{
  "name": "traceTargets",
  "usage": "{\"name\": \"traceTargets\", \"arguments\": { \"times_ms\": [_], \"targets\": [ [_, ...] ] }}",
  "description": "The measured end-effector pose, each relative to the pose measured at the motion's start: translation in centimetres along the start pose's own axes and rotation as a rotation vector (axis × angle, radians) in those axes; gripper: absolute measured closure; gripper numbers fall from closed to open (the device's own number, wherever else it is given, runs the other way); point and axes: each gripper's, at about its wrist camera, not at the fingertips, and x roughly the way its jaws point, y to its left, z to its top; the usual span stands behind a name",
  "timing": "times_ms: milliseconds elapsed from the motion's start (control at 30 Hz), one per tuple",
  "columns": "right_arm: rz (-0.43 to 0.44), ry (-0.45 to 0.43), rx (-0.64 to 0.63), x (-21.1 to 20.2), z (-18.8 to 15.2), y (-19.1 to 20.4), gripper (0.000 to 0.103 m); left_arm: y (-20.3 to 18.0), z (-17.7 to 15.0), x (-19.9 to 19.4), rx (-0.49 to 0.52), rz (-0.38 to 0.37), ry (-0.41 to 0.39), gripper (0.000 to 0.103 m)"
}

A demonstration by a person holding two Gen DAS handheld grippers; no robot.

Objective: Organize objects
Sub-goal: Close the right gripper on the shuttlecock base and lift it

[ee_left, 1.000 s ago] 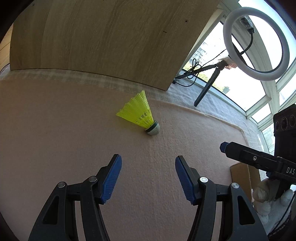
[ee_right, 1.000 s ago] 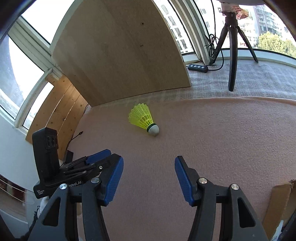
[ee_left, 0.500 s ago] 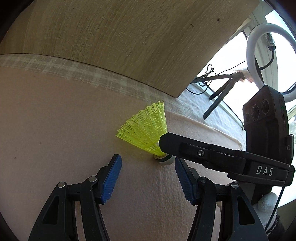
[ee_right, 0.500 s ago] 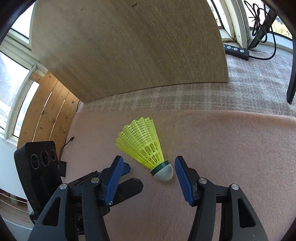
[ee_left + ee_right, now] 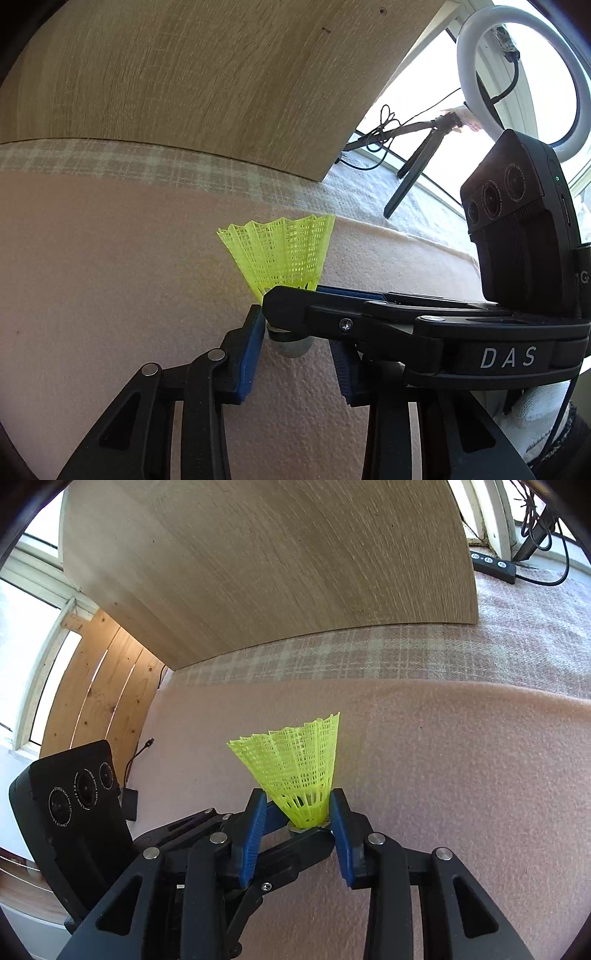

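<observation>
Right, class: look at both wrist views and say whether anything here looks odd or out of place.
Yes: both grippers crowd one yellow shuttlecock. The right gripper pinches its skirt base, while the left gripper flanks the cork underneath, so their fingers cross.

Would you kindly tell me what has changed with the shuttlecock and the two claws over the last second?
The yellow shuttlecock, which lay on its side on the pink blanket, now stands skirt-up. Both claws moved in on it: the right claw has closed on its base, and the left claw has narrowed around the cork, though contact on its right side is hidden. The wooden board stayed put.
</observation>
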Motion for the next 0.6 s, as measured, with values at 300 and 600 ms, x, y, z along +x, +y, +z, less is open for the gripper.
{"name": "traceTargets", "arguments": {
  "times_ms": [300,600],
  "targets": [
    [-0.038,-0.093,-0.040,-6.0,-5.9,1.4,0.073,-6.9,-4.5,-4.2,0.115,-0.025,-0.007,0.067],
    [-0.111,-0.210,0.006,-14.2,-14.4,1.9,0.073,-15.4,-10.1,-7.1,0.245,-0.095,0.018,0.067]
  ]
}}
